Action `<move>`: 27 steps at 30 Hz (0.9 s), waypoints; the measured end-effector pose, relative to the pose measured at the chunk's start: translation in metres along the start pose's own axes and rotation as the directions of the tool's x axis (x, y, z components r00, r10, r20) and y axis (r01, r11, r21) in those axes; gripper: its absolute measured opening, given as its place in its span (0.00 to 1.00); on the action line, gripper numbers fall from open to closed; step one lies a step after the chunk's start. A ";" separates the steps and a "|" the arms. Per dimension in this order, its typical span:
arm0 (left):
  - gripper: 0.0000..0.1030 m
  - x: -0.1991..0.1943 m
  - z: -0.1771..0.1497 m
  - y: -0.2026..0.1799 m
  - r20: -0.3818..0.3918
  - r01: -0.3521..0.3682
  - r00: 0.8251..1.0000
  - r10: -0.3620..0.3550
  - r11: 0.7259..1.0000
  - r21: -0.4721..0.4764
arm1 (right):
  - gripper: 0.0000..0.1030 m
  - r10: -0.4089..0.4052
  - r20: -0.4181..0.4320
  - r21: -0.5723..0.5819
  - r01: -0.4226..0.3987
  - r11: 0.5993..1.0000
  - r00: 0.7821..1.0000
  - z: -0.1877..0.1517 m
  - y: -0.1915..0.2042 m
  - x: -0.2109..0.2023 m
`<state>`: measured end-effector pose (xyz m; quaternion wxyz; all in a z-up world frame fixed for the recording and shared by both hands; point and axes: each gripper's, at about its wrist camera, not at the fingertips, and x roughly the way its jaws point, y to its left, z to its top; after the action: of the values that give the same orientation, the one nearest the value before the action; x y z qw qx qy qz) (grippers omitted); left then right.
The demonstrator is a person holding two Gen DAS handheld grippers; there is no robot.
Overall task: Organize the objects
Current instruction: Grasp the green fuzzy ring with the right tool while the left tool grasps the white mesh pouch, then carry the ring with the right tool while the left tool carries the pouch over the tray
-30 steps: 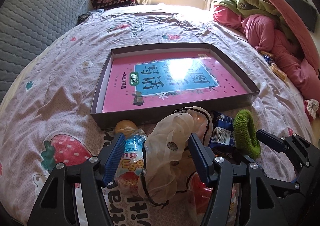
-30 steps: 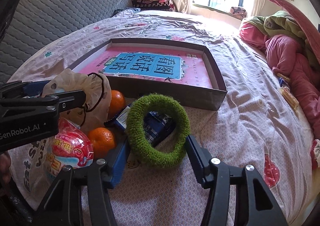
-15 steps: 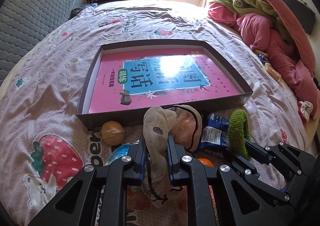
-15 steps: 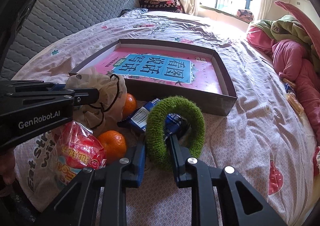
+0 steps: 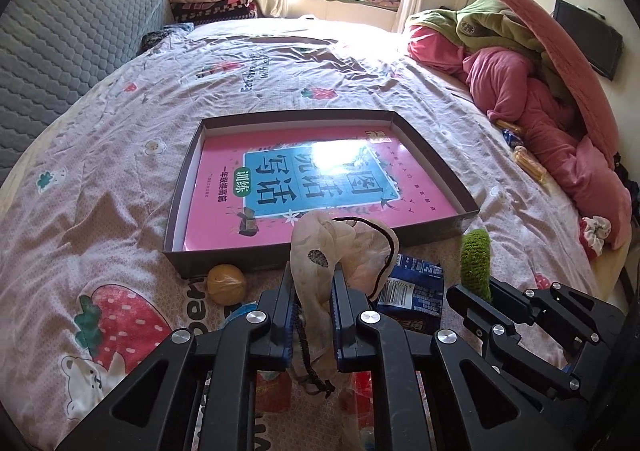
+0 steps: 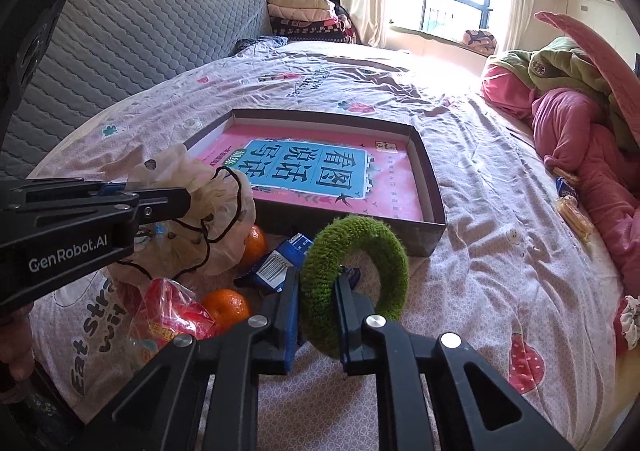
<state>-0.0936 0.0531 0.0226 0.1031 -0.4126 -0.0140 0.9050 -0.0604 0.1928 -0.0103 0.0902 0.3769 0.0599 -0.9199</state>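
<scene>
The sheer beige drawstring pouch (image 5: 320, 251) is bunched and limp, its black cord dangling; the fuzzy green ring (image 6: 354, 283) stands on edge. Both sit on the bed among oranges and snack packets, just before the shallow box (image 5: 436, 229) holding a pink book. The left claw (image 5: 312, 303) has just closed on the pouch, the right claw (image 6: 318, 307) on the ring. The pick-up seems under way; next, lift both clear over the box wall and let go inside
</scene>
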 end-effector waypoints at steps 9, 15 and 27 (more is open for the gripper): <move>0.13 -0.019 0.009 -0.002 0.044 -0.008 0.999 0.008 1.000 0.004 | 0.16 -0.008 0.052 0.028 0.006 1.000 0.999 0.014 -0.010 -0.017; 0.13 -0.025 0.016 -0.004 0.063 -0.018 0.998 0.018 1.000 0.006 | 0.16 -0.014 0.082 0.039 0.011 0.999 0.997 0.027 -0.017 -0.025; 0.13 -0.018 0.041 0.012 0.094 -0.026 0.995 0.029 0.999 -0.028 | 0.16 -0.019 0.109 0.043 0.014 0.999 0.994 0.054 -0.025 -0.019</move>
<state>-0.1149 0.0405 0.0622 0.0841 -0.3709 -0.0255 0.9245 -0.0893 0.2099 0.0423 0.0778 0.3272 0.0386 -0.9409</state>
